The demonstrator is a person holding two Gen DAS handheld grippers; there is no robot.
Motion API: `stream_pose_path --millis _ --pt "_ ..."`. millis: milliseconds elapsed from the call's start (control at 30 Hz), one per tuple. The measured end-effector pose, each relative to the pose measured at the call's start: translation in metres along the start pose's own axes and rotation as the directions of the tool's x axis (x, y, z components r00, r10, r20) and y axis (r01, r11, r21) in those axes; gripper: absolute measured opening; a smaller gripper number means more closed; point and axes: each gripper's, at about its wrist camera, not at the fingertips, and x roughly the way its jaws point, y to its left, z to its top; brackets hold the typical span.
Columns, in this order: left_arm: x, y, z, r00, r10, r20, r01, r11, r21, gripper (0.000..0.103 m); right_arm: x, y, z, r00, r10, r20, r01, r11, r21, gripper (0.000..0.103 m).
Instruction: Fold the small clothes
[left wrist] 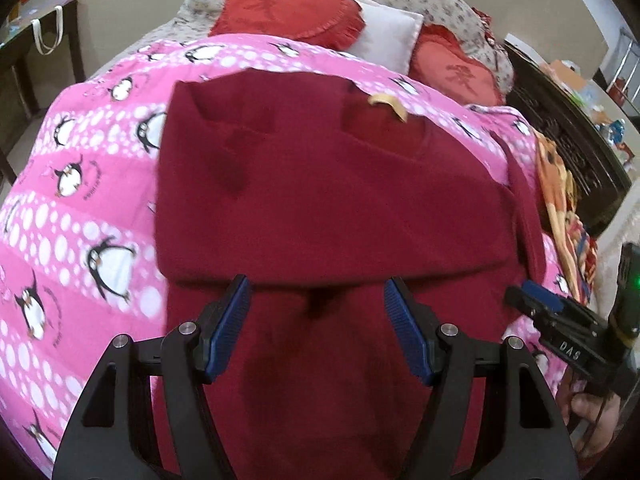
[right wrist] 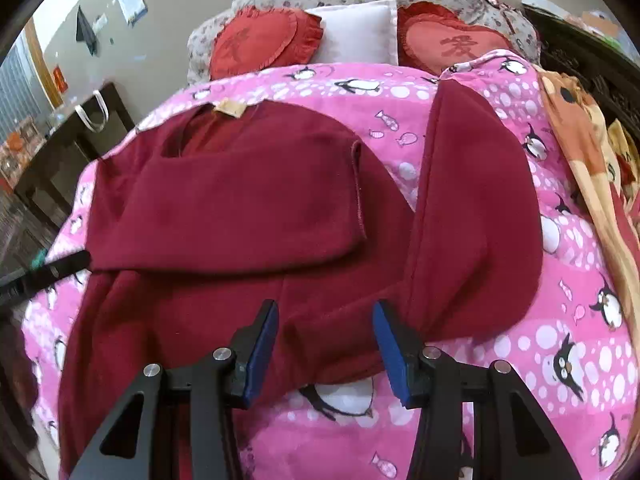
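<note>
Two close wrist views, angled down, sharing the maroon garment (left wrist: 320,200) on the bed.

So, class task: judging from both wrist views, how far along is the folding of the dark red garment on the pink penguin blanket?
Done: one sleeve of the dark red garment is folded across its body. In hand: nothing; left gripper and right gripper hover with open jaws over the cloth. Left: the other sleeve lies spread on the pink blanket, and the lower part is unfolded.
</note>
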Motion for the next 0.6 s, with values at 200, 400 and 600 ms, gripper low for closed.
stream_pose_path --millis 200,400,600 --pt "0.002 -0.021 -0.008 0.999 -0.033 -0.015 0.033 0.999 -0.001 0.069 -0.011 -0.001 -0.003 1.0 0.01 0.018 -0.009 1.0 -0.013 0.047" --pt "0.002 -0.038 -0.012 0.999 -0.037 -0.021 0.037 0.999 0.03 0.069 -0.018 -0.008 -0.01 0.999 0.036 0.024 -0.036 0.999 0.016 0.047" --pt "0.005 -0.046 -0.014 0.998 -0.054 -0.031 0.055 0.998 0.021 0.069 -0.033 -0.022 -0.004 0.998 0.011 0.063 -0.014 0.999 0.05 0.049"
